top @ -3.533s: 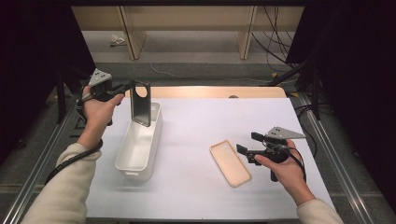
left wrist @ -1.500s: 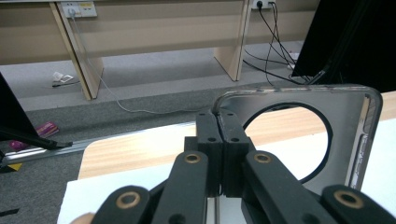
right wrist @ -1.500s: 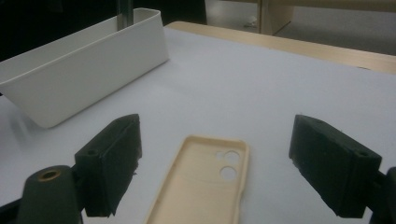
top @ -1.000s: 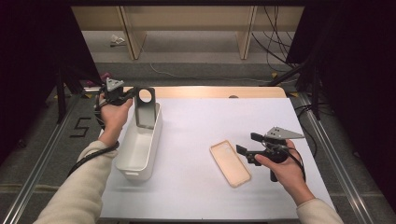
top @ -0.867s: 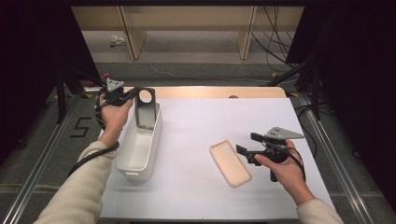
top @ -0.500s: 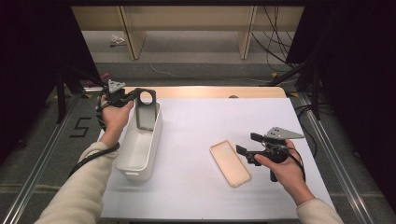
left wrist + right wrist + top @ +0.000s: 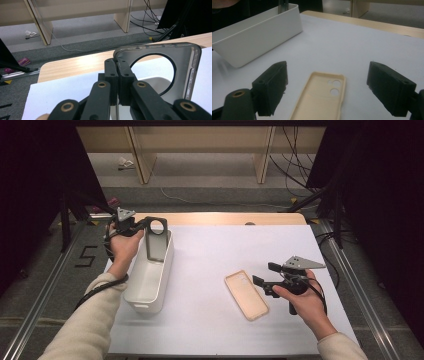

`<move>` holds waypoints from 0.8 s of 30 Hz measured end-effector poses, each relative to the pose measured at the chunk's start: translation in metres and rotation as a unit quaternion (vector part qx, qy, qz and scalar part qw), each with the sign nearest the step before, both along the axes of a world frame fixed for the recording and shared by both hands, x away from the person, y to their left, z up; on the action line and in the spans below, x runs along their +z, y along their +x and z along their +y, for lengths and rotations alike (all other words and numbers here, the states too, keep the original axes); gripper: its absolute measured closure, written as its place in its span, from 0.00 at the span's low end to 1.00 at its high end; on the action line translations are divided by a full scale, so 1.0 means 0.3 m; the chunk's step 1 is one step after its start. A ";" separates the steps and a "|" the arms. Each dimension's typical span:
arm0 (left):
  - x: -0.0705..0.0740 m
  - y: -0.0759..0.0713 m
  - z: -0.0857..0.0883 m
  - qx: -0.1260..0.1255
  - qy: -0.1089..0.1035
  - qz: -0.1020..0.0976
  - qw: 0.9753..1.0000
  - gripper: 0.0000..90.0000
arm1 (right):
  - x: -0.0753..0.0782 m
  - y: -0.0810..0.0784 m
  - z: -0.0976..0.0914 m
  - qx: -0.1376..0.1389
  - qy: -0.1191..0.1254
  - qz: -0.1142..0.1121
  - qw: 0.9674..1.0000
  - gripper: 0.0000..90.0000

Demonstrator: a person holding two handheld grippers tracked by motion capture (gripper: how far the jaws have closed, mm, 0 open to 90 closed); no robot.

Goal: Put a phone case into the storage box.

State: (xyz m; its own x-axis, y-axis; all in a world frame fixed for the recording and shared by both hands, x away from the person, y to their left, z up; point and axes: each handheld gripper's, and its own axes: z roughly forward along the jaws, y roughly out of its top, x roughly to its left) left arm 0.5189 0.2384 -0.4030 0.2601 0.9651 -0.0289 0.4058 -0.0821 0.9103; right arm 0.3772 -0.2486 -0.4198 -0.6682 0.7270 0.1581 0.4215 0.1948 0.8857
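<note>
1. The dark phone case [image 7: 156, 240] stands nearly upright over the far end of the white bin [image 7: 150, 277], with its lower edge inside the bin. Its round cutout is at the top.
2. My left claw [image 7: 141, 227] is clenched on the top corner of this case. In the left gripper view, the two black jaws meet on the case edge [image 7: 160, 72] just beside the round cutout.
3. The white bin rests lengthwise on the left part of the white table [image 7: 220, 250]. Its far end is near the wooden strip at the back edge.
4. The tan phone case [image 7: 246, 295] lies flat on the table, hollow side up, well apart from the bin. In the right gripper view its camera holes [image 7: 333, 87] face the far side.
5. My right claw [image 7: 262, 276] is released. Its jaws stand wide apart, just beside the tan case, and touch nothing.
</note>
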 end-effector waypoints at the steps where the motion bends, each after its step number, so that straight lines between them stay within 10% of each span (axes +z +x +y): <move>1: -0.001 0.001 0.000 0.000 0.000 0.001 1.000 0.97 | 0.000 0.000 0.000 0.000 0.000 0.000 1.000 0.20; 24: -0.020 0.016 0.004 -0.002 0.019 0.014 1.000 0.93 | -0.001 0.001 0.001 0.001 0.000 0.000 1.000 0.20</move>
